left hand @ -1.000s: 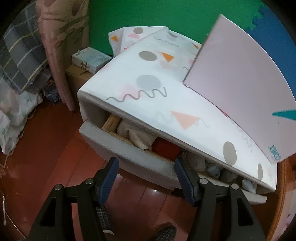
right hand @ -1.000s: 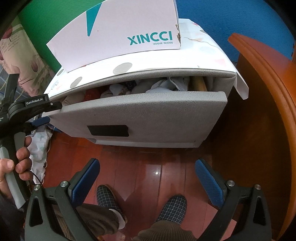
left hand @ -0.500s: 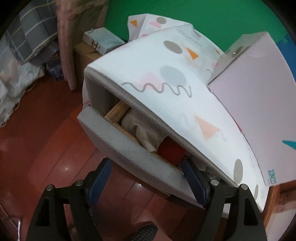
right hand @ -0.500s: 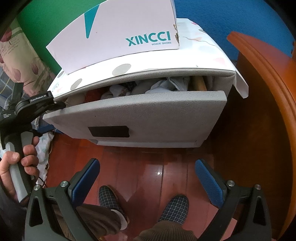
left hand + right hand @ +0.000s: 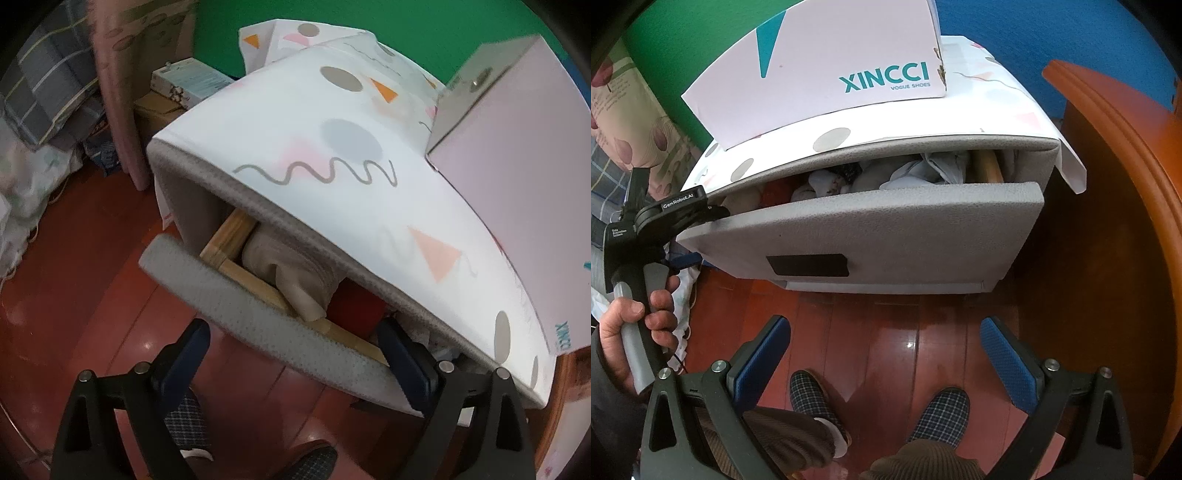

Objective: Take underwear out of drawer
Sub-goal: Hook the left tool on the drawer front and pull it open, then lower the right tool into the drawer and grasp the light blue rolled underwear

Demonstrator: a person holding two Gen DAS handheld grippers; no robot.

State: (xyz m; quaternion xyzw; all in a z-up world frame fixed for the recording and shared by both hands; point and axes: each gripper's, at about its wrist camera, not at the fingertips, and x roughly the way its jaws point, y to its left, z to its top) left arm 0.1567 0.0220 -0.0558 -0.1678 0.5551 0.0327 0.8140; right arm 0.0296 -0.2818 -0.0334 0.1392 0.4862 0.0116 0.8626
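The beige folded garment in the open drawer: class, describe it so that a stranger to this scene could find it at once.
Find the low grey cabinet with the white patterned cover, whose drawer is pulled partly out. At the drawer's end nearest the wooden frame corner lies the beige folded garment. It is the only plain beige piece, and it sits right beside a red one.

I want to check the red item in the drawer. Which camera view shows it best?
The left wrist view: the red item lies close, beside a beige bundle behind the drawer front. In the right wrist view only a small red patch shows at the drawer's left end, mostly hidden by that front.
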